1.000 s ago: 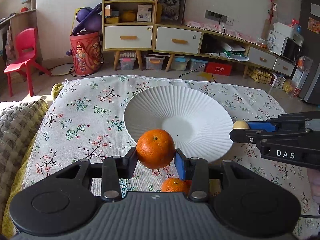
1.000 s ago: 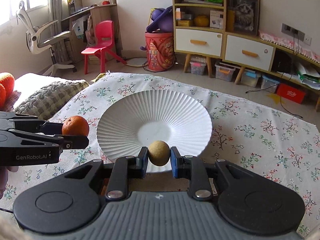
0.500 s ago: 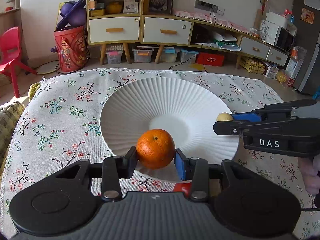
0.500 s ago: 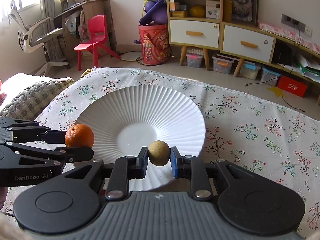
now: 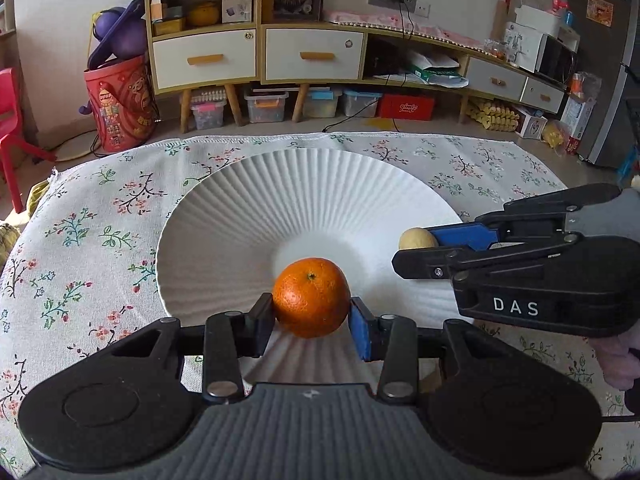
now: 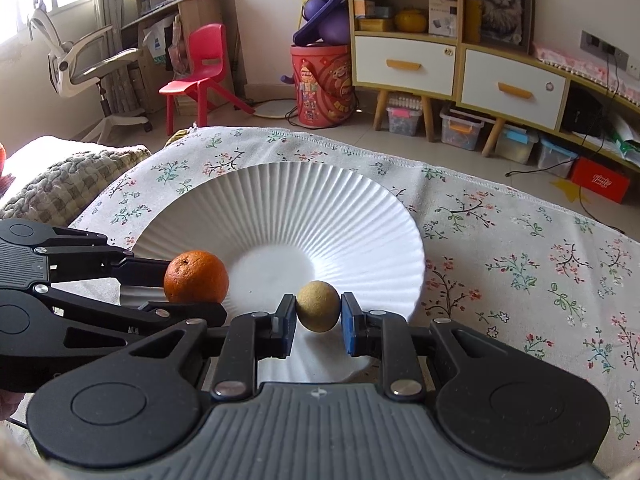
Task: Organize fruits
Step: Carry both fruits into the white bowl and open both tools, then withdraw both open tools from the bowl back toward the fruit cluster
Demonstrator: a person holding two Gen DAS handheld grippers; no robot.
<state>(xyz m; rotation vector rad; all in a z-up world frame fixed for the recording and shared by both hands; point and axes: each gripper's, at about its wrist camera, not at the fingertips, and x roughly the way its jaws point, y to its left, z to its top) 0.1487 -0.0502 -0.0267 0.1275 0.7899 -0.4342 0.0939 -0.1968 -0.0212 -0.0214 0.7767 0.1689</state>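
The left gripper (image 5: 311,322) squeezes a round orange fruit (image 5: 311,297). The right gripper (image 6: 319,326), marked "DAS", squeezes a small round tan fruit (image 6: 318,306) over the white ridged plate (image 6: 320,208).

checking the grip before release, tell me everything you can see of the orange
The orange is round, bright and dimpled, with a small stem scar facing up and forward. It looks whole and unpeeled. The left gripper clamps it at both sides, and it sits over the near slope of the white ribbed plate. Whether it touches the plate cannot be told.
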